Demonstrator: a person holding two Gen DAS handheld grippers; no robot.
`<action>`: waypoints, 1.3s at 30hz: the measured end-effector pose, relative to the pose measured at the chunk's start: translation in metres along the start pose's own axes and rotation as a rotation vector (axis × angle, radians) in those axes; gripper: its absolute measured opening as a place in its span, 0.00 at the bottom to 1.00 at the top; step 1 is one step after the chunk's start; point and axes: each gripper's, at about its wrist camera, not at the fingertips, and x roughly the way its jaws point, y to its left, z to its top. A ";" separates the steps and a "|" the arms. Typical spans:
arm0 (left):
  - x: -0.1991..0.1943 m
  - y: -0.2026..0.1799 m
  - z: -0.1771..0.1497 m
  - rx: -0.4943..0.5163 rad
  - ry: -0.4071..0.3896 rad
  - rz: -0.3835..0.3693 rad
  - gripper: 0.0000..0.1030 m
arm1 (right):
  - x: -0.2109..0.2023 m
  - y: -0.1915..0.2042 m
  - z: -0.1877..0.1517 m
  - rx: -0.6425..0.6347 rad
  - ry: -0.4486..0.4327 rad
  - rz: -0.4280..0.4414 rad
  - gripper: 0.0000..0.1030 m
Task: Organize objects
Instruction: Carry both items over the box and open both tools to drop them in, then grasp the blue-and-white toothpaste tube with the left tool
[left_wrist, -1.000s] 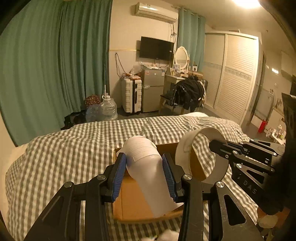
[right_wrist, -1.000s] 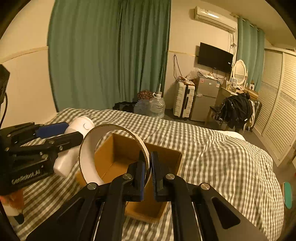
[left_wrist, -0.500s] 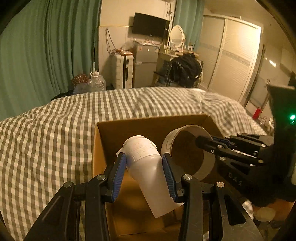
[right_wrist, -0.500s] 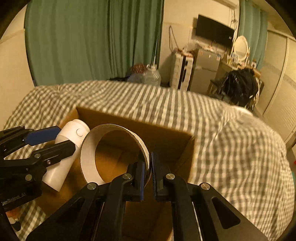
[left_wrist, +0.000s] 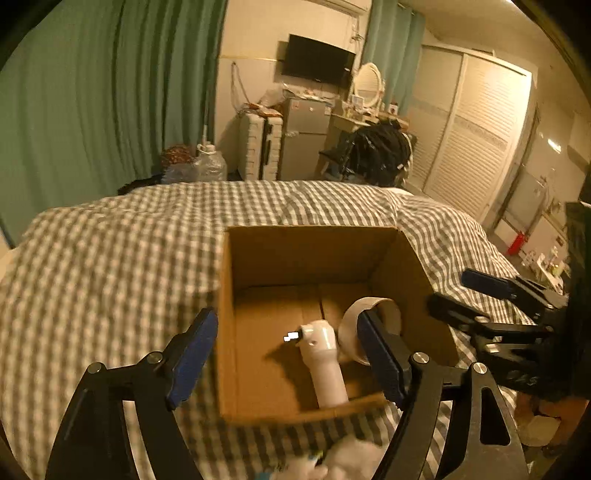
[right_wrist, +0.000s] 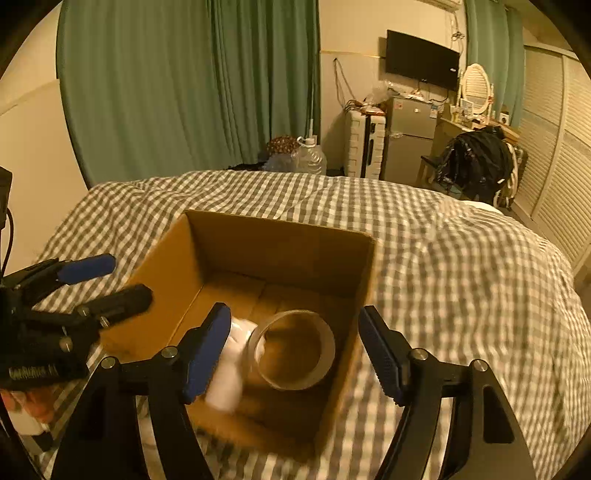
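Note:
An open cardboard box (left_wrist: 236, 280) (right_wrist: 365, 273) sits on the checked bed. Inside it lie a white bottle (left_wrist: 325, 365) (right_wrist: 229, 373) and a roll of tape (left_wrist: 349, 332) (right_wrist: 295, 349), side by side on the box floor. My left gripper (left_wrist: 291, 358) is open and empty above the box's near edge; it also shows in the right wrist view (right_wrist: 107, 280). My right gripper (right_wrist: 295, 358) is open and empty above the box; it also shows at the right of the left wrist view (left_wrist: 469, 295).
The grey-and-white checked bedspread (left_wrist: 110, 258) (right_wrist: 461, 258) surrounds the box. A white crumpled object (left_wrist: 347, 461) lies at the bed's near edge. Green curtains, a suitcase (right_wrist: 364, 144), a small fridge and a wardrobe stand beyond the bed.
Both grippers opened and drew back. The white bottle dropped from the left gripper and the tape roll from the right gripper into the box.

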 end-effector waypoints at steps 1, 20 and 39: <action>-0.012 0.000 -0.001 -0.001 -0.011 0.011 0.86 | -0.009 0.000 -0.002 0.002 -0.006 -0.001 0.70; -0.143 -0.023 -0.105 0.090 -0.094 0.164 1.00 | -0.194 0.085 -0.067 -0.135 -0.141 0.017 0.97; -0.031 -0.027 -0.207 0.127 0.267 0.171 1.00 | -0.089 0.075 -0.164 -0.086 0.119 0.027 0.97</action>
